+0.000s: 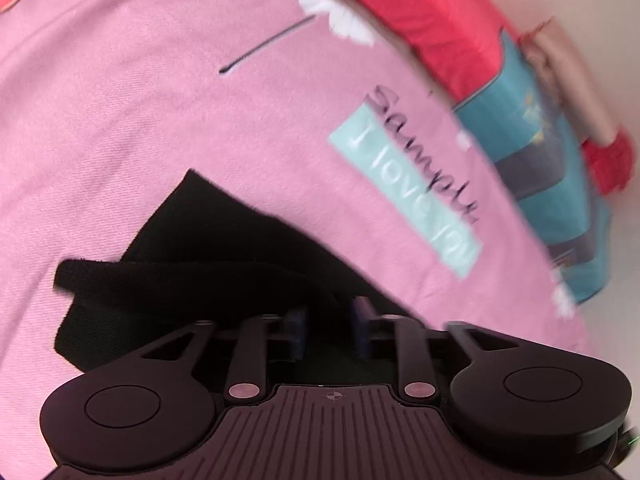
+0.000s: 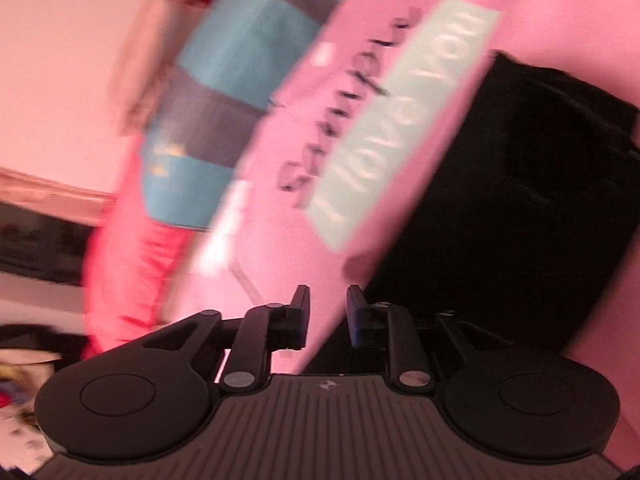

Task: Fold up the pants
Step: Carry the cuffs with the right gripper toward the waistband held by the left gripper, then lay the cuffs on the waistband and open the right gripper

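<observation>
The black pants (image 1: 208, 240) lie on a pink printed sheet (image 1: 140, 100). In the left wrist view my left gripper (image 1: 330, 320) is over their near edge with a fold of black cloth between its fingers, which stand a narrow gap apart. In the right wrist view the pants (image 2: 520, 200) lie as a dark folded mass at the right. My right gripper (image 2: 328, 312) is just left of them above the pink sheet (image 2: 280, 240). Its fingers stand a narrow gap apart with nothing between them. The frame is motion-blurred.
The sheet bears a mint label with "I love you" (image 1: 404, 192) and a white daisy print (image 1: 332, 4). Red cloth (image 1: 420, 20) and a teal and grey striped cloth (image 1: 552, 168) lie along the far edge. A dark shelf or frame (image 2: 40, 236) shows at left.
</observation>
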`<state>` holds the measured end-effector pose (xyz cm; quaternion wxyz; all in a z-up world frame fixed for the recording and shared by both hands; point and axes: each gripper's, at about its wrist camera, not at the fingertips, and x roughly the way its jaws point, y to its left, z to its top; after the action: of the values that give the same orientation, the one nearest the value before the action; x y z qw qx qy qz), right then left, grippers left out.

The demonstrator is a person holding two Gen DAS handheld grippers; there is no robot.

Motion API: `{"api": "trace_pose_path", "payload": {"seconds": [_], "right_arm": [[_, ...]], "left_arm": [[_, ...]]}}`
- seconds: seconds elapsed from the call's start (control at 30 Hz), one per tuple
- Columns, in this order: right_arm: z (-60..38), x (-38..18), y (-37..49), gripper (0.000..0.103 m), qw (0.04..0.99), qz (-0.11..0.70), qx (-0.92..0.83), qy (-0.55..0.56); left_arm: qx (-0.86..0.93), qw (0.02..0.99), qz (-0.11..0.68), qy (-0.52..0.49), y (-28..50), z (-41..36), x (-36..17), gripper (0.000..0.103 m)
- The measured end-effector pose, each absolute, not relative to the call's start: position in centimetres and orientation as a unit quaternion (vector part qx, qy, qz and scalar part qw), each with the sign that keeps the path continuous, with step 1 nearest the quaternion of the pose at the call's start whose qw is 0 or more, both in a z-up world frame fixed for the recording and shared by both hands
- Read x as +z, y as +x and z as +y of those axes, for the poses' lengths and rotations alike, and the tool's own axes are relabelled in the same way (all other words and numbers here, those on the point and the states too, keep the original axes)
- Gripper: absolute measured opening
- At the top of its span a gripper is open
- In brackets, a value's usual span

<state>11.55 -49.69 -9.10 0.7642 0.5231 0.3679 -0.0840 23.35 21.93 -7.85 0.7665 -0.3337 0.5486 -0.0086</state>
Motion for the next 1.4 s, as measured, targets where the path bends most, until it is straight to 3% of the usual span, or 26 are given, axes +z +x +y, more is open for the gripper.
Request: {"api": "trace_pose_path", "payload": {"seconds": [0.03, 0.07, 0.23, 0.4, 0.73, 0.8, 0.83, 0.87, 1.1, 1.23, 1.3, 1.37, 1.4], "right_arm": [[-50.2, -8.7, 10.9, 0.061, 0.770, 0.350, -0.067, 0.529], [-50.7, -8.1, 9.9, 0.062, 0.781, 0.329, -0.057, 0.528], [-53.3, -4.6, 1.9, 0.064, 0.834, 0.239, -0.189, 0.459], [-51.8, -5.5, -2.9, 0.064, 0.848, 0.272, -0.258, 0.374], [-47.5, -6.6, 3.7, 0.072, 0.918, 0.287, -0.233, 0.146], [-47.7, -8.1, 5.8, 0.063, 0.911, 0.317, -0.238, 0.114], [-48.0, -9.0, 6.6, 0.022, 0.907, 0.335, -0.229, 0.109], [-48.0, -9.6, 7.0, 0.012, 0.906, 0.346, -0.218, 0.106], [-50.6, -4.8, 5.2, 0.006, 0.939, 0.238, -0.195, 0.156], [-51.7, -9.4, 7.4, 0.008, 0.901, 0.349, -0.226, 0.120], [-52.2, -9.1, 6.1, 0.012, 0.906, 0.324, -0.224, 0.155], [-52.6, -8.2, 5.0, 0.051, 0.903, 0.305, -0.236, 0.192], [-52.6, -7.7, 4.8, 0.052, 0.902, 0.300, -0.238, 0.197]], "left_arm": [[-0.005, 0.774, 0.529, -0.348, 22.9, 22.5, -7.2, 0.103], [0.003, 0.782, 0.511, -0.357, 22.4, 23.0, -6.6, 0.103], [0.053, 0.798, 0.496, -0.339, 20.9, 23.5, -5.3, 0.103], [0.061, 0.801, 0.522, -0.288, 19.7, 20.3, -5.7, 0.103], [0.031, 0.795, 0.576, -0.187, 17.2, 12.8, -7.0, 0.103], [0.034, 0.793, 0.583, -0.175, 17.0, 12.0, -7.5, 0.103], [0.036, 0.792, 0.585, -0.169, 16.9, 11.7, -7.7, 0.103], [0.038, 0.791, 0.588, -0.164, 16.8, 11.5, -7.8, 0.103], [0.048, 0.790, 0.595, -0.142, 16.0, 11.0, -8.3, 0.103], [0.053, 0.787, 0.598, -0.144, 15.6, 11.1, -8.9, 0.103], [0.048, 0.789, 0.594, -0.146, 15.2, 11.3, -8.8, 0.103], [0.047, 0.792, 0.591, -0.146, 14.9, 11.6, -8.8, 0.103], [0.047, 0.793, 0.589, -0.149, 14.7, 11.8, -8.7, 0.103]]}}
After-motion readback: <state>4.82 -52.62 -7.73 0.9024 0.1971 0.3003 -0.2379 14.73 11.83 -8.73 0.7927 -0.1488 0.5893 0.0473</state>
